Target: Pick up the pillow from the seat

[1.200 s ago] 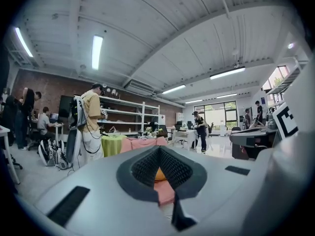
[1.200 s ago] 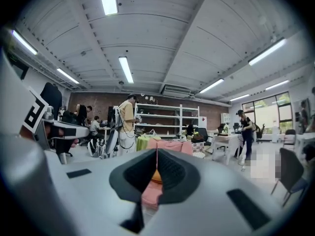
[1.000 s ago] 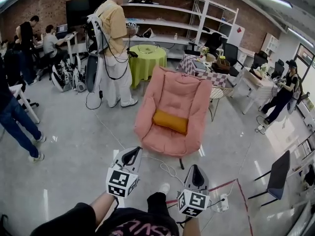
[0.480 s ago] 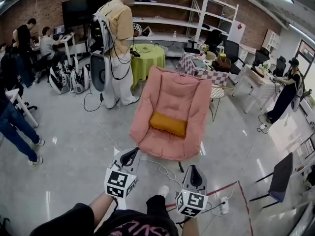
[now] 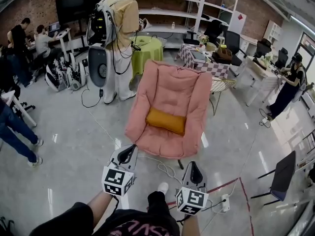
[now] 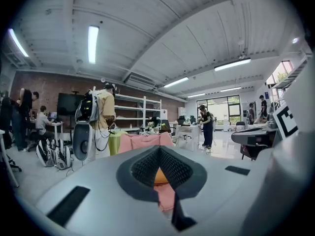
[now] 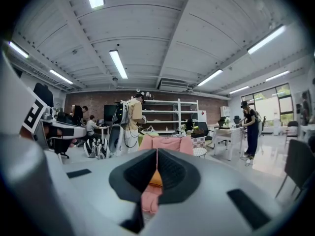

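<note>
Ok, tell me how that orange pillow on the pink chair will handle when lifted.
The orange pillow looks plump and soft, so it will probably squash when pinched and sag at its free ends. Being stuffed fabric, it is likely light for its bulk.

The location is an open-plan lab workspace: behind the pink armchair (image 5: 170, 107) stand white shelving (image 5: 203, 9) and a brick wall (image 5: 34, 4), and to its left seated people (image 5: 39, 41) work at desks beside a large screen (image 5: 74, 6).

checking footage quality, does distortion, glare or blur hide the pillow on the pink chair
Head view: fisheye bends the shelves, lights glare on the glossy floor, but the orange pillow on the pink chair is sharp. Both gripper views: dark round vignette, the shut jaws look soft, pillow only a sliver past them.
</note>
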Motion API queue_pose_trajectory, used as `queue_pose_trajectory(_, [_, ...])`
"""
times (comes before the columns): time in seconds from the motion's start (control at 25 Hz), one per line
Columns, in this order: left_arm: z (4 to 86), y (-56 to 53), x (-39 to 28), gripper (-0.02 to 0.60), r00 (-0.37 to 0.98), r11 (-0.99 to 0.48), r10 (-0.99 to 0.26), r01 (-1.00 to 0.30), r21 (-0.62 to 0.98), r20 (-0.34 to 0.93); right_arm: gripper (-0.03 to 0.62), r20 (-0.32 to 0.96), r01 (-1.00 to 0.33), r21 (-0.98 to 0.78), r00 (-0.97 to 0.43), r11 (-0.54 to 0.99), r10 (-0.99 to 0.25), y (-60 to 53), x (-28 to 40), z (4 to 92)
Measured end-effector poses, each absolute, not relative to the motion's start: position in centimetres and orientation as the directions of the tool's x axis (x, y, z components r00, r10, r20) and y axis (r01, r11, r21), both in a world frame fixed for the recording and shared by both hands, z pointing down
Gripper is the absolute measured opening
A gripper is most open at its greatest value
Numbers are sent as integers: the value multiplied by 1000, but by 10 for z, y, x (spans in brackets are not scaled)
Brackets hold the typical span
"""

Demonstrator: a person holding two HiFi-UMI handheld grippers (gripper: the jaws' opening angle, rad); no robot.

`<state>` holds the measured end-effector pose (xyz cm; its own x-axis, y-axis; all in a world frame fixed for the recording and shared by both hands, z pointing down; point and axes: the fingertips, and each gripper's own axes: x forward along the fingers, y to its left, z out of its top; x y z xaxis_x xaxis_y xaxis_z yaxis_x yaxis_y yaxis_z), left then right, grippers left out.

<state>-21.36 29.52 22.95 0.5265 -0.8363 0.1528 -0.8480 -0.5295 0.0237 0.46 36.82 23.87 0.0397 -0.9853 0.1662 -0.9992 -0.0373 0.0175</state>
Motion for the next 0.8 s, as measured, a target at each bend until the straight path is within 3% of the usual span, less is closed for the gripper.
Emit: queue_pose_trajectory(0.8, [278, 176, -162, 9, 492, -503, -830, -864, 29, 264, 20, 272, -998, -57, 0, -16, -962, 239, 58, 293])
